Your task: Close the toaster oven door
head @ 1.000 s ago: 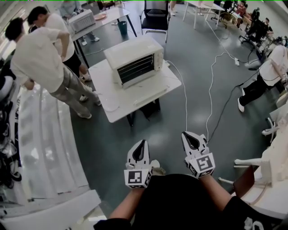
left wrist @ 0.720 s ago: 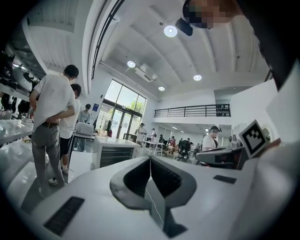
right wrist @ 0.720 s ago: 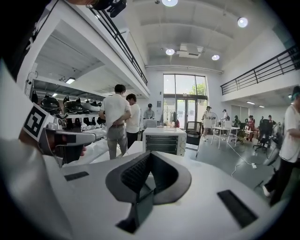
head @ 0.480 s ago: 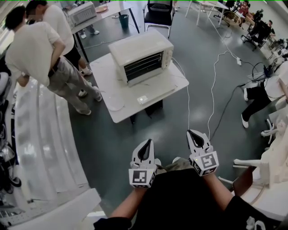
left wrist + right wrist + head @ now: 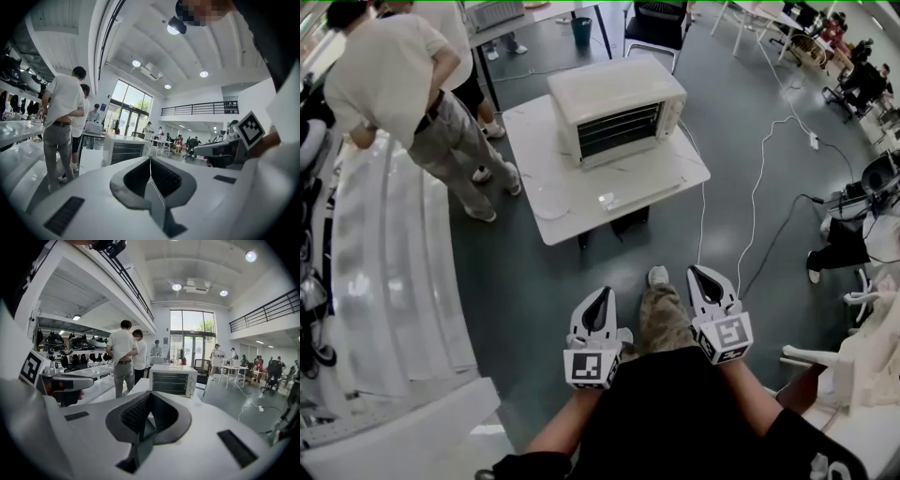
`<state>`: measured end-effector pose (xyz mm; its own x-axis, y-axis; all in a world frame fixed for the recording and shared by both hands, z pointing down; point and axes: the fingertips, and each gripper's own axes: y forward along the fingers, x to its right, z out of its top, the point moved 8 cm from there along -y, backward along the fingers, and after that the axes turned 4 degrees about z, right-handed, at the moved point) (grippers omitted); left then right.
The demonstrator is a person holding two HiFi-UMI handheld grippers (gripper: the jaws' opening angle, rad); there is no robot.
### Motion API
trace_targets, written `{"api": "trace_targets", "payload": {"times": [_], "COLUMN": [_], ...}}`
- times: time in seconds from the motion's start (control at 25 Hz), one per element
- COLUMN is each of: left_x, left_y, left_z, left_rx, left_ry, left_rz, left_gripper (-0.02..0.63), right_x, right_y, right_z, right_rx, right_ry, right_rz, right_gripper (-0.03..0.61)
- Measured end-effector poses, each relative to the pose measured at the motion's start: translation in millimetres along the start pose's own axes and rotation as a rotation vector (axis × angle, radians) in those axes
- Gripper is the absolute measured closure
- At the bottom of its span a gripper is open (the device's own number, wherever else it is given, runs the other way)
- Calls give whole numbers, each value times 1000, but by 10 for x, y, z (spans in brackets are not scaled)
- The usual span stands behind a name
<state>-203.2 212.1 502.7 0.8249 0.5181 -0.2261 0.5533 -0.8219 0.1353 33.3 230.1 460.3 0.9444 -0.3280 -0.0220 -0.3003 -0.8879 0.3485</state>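
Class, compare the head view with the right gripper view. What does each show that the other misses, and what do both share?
Only the head view: white cables trailing across the floor and the wearer's shoe.
Only the right gripper view: ceiling lights, the balcony railing and the glass entrance.
Both: the toaster oven on its white table, standing people in white shirts, and the left gripper and right gripper, fingers together.

Rear person (image 5: 452, 26): head cut off by top edge. Speck (image 5: 606, 199) on table (image 5: 534, 159) too small to tell. Oven (image 5: 123, 149) base hidden behind left gripper (image 5: 150, 159).
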Motion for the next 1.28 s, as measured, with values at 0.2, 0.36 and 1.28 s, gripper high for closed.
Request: {"api": "trace_targets", "payload": {"times": [0.2,0.36,1.28], "left_x": [-92,-71,46], "left_y": [117,402,2075], "left_z": [-38,-45,223], "left_rx": [-3,-1,-50], "left_ry": [12,-6,14], "left_rz": [53,110,450], "left_gripper": [594,594,594], "right_x": [133,397,2104], "right_y": [328,608,1904], "right_z": [-62,24,506], "right_rx": [3,34,40], "right_ry": [20,26,-9], "right_rz": [69,134,393], "right_gripper": [557,557,557]}}
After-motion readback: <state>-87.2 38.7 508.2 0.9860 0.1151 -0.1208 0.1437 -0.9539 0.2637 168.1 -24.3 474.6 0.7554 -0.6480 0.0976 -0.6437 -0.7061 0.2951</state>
